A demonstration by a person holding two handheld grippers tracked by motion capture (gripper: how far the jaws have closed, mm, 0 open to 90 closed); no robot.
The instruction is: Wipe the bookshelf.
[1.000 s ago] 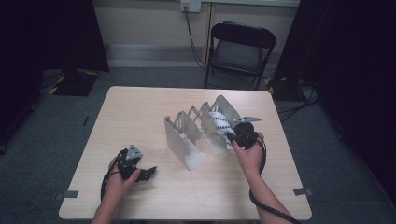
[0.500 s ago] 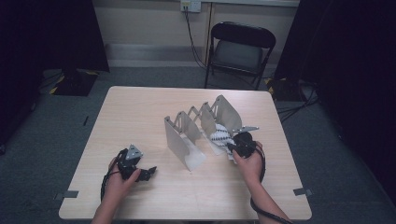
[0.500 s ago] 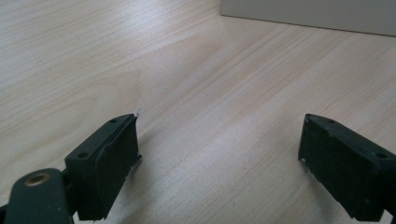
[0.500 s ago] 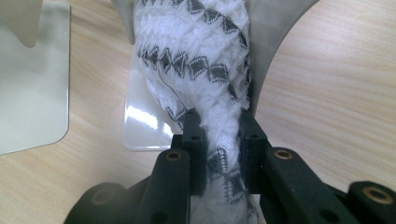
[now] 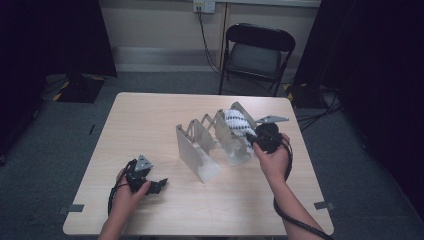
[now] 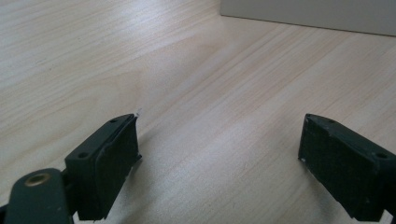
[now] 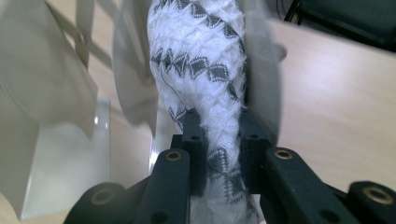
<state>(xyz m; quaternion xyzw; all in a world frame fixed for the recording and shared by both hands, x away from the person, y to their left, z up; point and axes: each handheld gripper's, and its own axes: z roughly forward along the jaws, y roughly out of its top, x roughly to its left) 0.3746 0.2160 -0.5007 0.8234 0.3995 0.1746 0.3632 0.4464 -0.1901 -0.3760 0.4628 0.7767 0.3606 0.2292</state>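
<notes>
A grey metal rack [image 5: 210, 145] with several upright dividers stands on the wooden table [image 5: 150, 120], right of centre. A white cloth with a black zigzag pattern [image 5: 239, 124] sits between its rear dividers. My right gripper [image 5: 256, 140] is shut on the cloth's lower end; in the right gripper view the cloth [image 7: 201, 60] rises from between the jaws, next to a divider [image 7: 264, 70]. My left gripper [image 5: 159, 186] rests low over the table's front left, open, with bare wood between its fingers [image 6: 109, 154].
A black folding chair [image 5: 257, 47] stands beyond the table's far edge. Cables hang from a wall socket [image 5: 204, 6] behind it. The rack's base edge [image 6: 308, 11] shows at the top of the left gripper view. Dark curtains flank the room.
My right gripper dipped lower and toward me along the rack half a second ago, then came back up by the rear dividers, cloth still in it. The left gripper has stayed put.
</notes>
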